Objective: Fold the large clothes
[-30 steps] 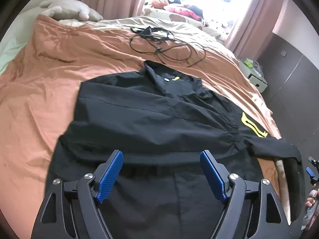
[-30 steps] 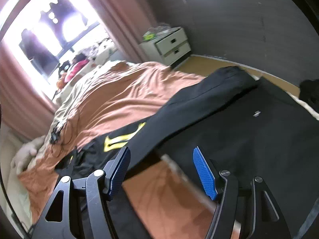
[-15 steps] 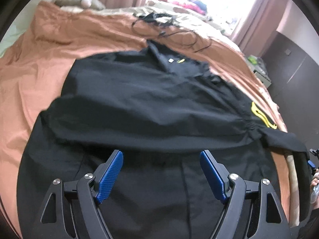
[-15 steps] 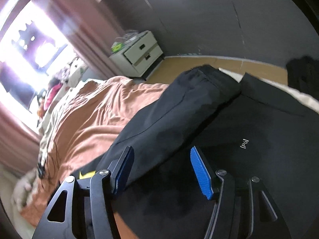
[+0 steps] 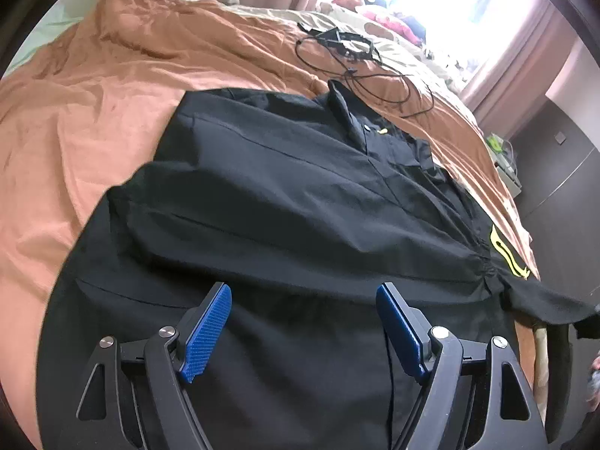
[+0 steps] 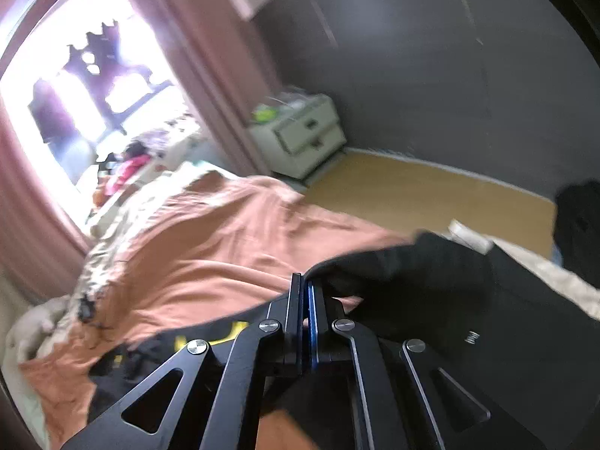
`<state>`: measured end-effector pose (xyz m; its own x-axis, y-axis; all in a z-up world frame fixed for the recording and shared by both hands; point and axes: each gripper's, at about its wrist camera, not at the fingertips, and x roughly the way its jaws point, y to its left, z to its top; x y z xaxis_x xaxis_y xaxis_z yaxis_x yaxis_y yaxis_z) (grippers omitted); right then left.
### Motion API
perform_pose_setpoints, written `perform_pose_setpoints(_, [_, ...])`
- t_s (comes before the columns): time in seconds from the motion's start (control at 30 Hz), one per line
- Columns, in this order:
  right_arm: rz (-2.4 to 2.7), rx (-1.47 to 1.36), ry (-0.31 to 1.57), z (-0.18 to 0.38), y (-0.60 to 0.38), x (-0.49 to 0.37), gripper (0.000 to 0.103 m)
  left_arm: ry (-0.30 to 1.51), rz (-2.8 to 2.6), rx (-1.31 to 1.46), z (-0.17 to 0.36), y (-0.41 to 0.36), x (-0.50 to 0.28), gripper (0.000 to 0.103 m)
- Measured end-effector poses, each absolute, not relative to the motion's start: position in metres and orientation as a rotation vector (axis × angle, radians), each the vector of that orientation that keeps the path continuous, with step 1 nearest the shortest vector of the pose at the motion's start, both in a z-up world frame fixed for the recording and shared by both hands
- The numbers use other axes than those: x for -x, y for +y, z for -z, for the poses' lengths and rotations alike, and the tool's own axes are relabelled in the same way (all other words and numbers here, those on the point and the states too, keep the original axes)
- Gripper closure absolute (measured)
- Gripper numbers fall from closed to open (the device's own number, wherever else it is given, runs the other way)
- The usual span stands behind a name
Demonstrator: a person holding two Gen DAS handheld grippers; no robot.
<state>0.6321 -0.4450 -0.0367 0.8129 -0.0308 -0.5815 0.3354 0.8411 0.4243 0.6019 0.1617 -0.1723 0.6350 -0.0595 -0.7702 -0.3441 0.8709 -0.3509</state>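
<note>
Sleeve-fold step: your right tongs (image 6: pixel 304 285) have just clamped shut on the black jacket's (image 5: pixel 285 195) sleeve (image 6: pixel 405 277) at 3 o'clock on the bed (image 5: pixel 93 105); left tongs (image 5: pixel 303 333) hang open above the hem, so carry the sleeve toward 9 o'clock.

Daylight pours in through the window (image 5: pixel 442 3), which is blown out to white glare in both views, and the curtain (image 6: pixel 210 60) beside it is washed pale. The bed (image 5: pixel 93 112) is evenly lit with soft creases of shadow; the black jacket (image 5: pixel 285 202) keeps little detail in its folds. The right wrist view is smeared with motion blur throughout. Fisheye bending curves the edges, with dark corners.
</note>
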Motion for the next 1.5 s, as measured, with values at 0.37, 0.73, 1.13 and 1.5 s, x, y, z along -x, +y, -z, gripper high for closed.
perform_pose_setpoints(0.37, [-0.007,-0.323,0.484,-0.084,-0.298,-0.617,0.1,0.8,-0.11,0.605,0.144,0.185,-0.584,0.022])
perform_pose_setpoints(0.73, [-0.182,-0.158,0.454,-0.134,-0.149,-0.614,0.1,0.747,-0.086,0.681,0.123,0.212,-0.564,0.022])
perform_pose_setpoints(1.13, [-0.369,-0.038,0.527,-0.08,0.0,-0.625,0.1,0.744,-0.109,0.742,0.126,0.243,-0.553,0.022])
perform_pose_setpoints(1.5, [-0.491,-0.117,0.854,0.071,0.098,-0.631,0.043,0.77,-0.268,0.763,0.144,0.274,-0.545,0.022])
